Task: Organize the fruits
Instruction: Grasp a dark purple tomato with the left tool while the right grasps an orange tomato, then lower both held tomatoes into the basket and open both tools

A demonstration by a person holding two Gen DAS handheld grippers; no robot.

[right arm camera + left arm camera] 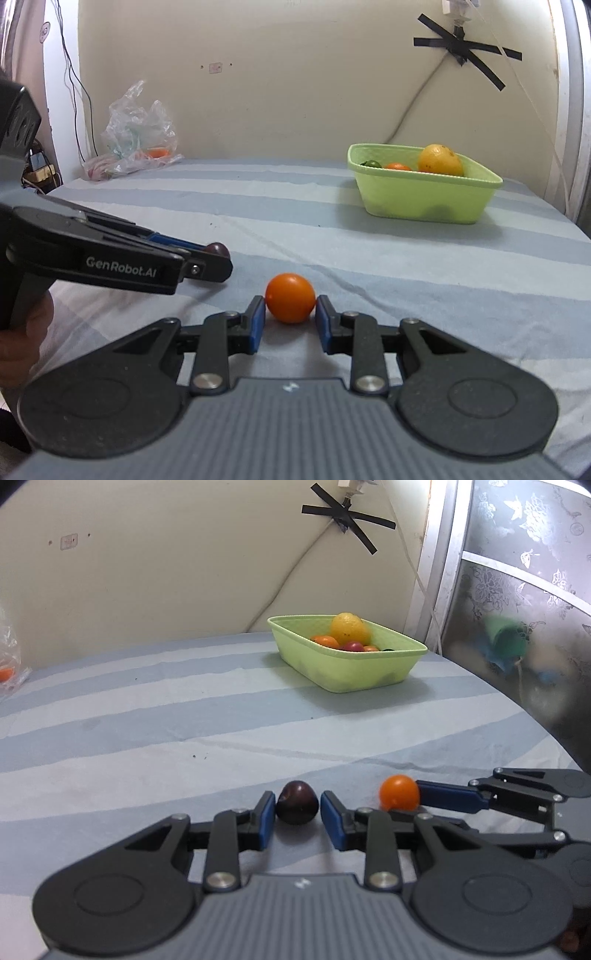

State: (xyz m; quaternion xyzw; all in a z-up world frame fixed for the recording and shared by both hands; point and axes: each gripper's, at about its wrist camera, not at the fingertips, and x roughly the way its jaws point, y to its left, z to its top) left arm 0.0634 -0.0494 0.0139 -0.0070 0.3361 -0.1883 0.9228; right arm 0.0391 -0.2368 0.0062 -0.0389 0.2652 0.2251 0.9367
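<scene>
step: carry to basket at bed's far right corner | left gripper fingers clamped on dark plum | right gripper clamped on orange fruit | I'd lift both clear, hold squeeze gently, release low inside rim

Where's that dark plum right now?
The dark plum sits pinched in the left claw above the striped cloth, left of the orange fruit.

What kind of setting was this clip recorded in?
Probably a lived-in home room, not a lab: a surface under a striped blue cloth, a cord taped to the wall, and a crumpled plastic bag against the wall.
</scene>
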